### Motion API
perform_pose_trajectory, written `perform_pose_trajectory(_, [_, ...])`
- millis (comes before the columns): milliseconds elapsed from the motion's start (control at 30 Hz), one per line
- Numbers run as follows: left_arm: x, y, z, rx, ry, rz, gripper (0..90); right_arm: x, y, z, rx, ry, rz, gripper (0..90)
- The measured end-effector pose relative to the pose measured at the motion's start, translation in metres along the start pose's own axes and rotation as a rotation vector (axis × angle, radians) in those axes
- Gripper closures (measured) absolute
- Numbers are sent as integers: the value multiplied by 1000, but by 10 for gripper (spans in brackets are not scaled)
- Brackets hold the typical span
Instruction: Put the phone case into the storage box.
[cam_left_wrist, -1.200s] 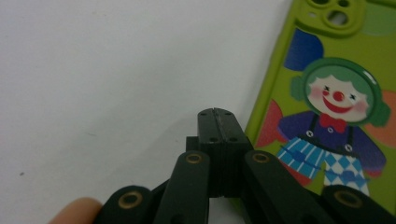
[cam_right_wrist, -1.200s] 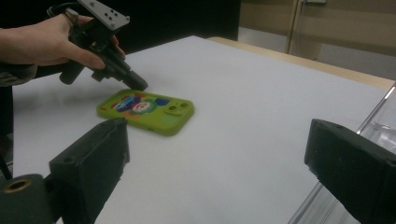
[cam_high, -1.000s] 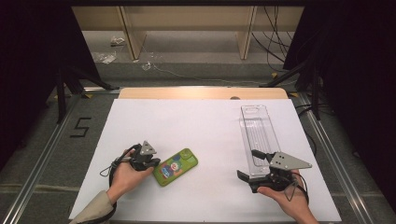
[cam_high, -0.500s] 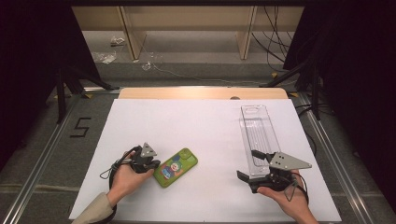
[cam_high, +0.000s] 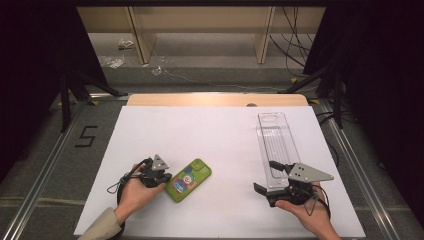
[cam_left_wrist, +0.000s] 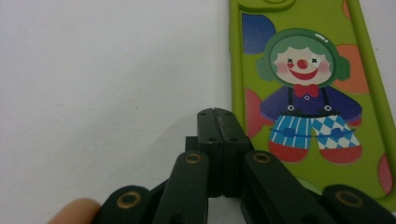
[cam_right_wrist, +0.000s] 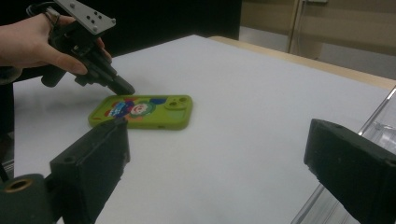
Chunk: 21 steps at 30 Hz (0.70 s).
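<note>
Overhead: two hand-held grippers w/ green phone case (cam_high: 188, 179) on white table (cam_high: 210, 135).
Left gripper (cam_high: 161, 176): jaws pressed together, empty, tip just beside case's left edge, near-left. Right gripper (cam_high: 270, 179): jaws wide, empty, at near end of clear tray (cam_high: 276, 145).

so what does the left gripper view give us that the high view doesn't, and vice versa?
Left gripper view: the clown print on the green phone case in detail, and the left gripper with jaws pressed together beside the case's edge.
High view: the clear plastic tray, the right gripper with jaws apart at the tray's near end, both hands, and the whole white table.
Both: phone case, left gripper, white surface.
</note>
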<state>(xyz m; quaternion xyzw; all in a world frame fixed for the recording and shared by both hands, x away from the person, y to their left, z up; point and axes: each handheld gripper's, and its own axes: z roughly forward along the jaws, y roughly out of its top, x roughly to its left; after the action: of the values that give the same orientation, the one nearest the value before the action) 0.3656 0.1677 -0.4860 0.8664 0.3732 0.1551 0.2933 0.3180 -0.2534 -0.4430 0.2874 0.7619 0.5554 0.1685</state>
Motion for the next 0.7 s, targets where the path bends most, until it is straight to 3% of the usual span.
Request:
perform_pose_trajectory(167, [2,1,-1,5,19,8,805,0,0,0,0,3,0,84])
perform_pose_trajectory(300, [5,7,-6,-9,29,-1,653,0,0,0,-1,3,0,84])
perform_pose_trajectory(467, [4,21,-14,-17,-5,-12,436,0,0,0,-3,2,1,84])
perform_pose_trajectory(500, [3,24,-14,-16,-15,-18,436,0,0,0,-3,2,1,84])
perform_pose_trajectory(533, [1,26,-15,1,-26,-11,327,0,0,0,-4,2,1,84])
perform_pose_trajectory(567, [-1,28,-15,14,-33,-7,327,0,0,0,-4,2,1,84])
perform_pose_trajectory(667, [-9,35,-13,55,-40,2,149,0,1,0,-6,1,1,84])
perform_pose_trajectory(700, [-11,37,-12,67,-41,17,149,0,1,0,-6,1,1,84])
